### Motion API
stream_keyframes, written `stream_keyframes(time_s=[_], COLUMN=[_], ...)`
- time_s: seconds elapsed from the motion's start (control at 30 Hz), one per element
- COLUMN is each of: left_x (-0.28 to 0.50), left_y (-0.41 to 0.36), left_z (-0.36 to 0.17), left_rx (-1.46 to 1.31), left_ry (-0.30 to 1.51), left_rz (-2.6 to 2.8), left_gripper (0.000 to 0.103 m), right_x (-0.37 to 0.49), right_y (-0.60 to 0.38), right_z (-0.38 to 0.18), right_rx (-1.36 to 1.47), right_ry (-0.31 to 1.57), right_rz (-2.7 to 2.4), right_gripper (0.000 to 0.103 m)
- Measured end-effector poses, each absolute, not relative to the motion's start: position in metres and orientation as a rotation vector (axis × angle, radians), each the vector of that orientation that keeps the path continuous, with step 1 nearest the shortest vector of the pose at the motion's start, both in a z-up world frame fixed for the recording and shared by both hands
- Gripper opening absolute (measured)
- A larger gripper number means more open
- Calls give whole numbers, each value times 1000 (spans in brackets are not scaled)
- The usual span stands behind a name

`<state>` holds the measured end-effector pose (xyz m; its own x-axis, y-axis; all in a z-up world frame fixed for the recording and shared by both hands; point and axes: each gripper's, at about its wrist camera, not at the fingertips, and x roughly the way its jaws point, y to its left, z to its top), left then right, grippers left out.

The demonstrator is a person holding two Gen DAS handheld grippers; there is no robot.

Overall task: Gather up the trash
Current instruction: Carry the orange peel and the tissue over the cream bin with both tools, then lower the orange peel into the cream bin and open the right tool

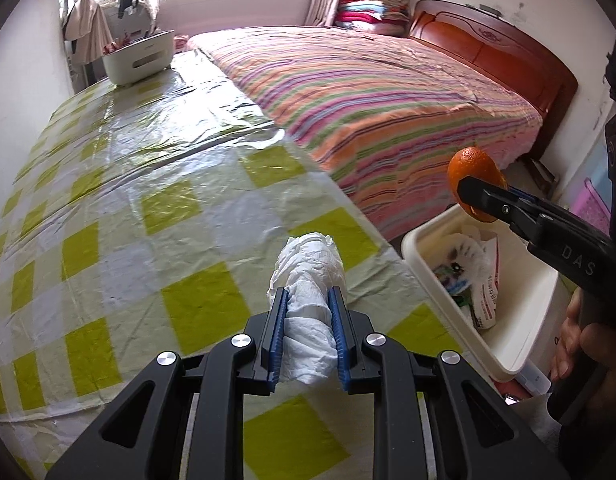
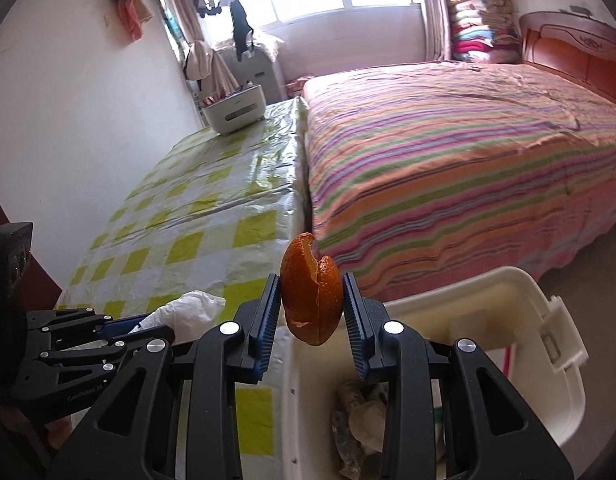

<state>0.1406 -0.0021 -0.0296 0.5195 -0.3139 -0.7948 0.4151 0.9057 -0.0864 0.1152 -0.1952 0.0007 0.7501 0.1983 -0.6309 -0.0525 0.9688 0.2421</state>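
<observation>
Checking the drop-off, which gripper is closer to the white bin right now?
Right. The right gripper holds the orange peel above the white bin; the left gripper is over the table beside it.

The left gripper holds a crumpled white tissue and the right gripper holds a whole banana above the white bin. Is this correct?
Not fully. The right gripper holds an orange peel, not a banana, as the right wrist view shows. The left gripper does hold the crumpled white tissue, and the white bin is below.

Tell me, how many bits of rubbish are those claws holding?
2. A crumpled white tissue sits clamped in the left gripper over the checked table; an orange peel is pinched in the right gripper above the white bin. More rubbish lies inside, partly hidden.
</observation>
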Motion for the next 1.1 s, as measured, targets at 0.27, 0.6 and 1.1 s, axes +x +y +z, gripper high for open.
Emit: stream_keyframes(time_s=[0.27,0.6,1.1], left_x=[137,133,127], left_y=[-25,-47,-68], left_z=[-30,-32,-34], left_rx=[141,158,169], left_ry=[929,935,945], left_rz=[-470,-500,-533], left_gripper=[21,21,21], right_x=[99,85,69], right_y=[-221,-248,-280], right_z=[-2,-9,-22], right_rx=[263,314,362], right_ry=[696,689,699], right_rz=[98,50,-50], right_gripper=[31,32,33])
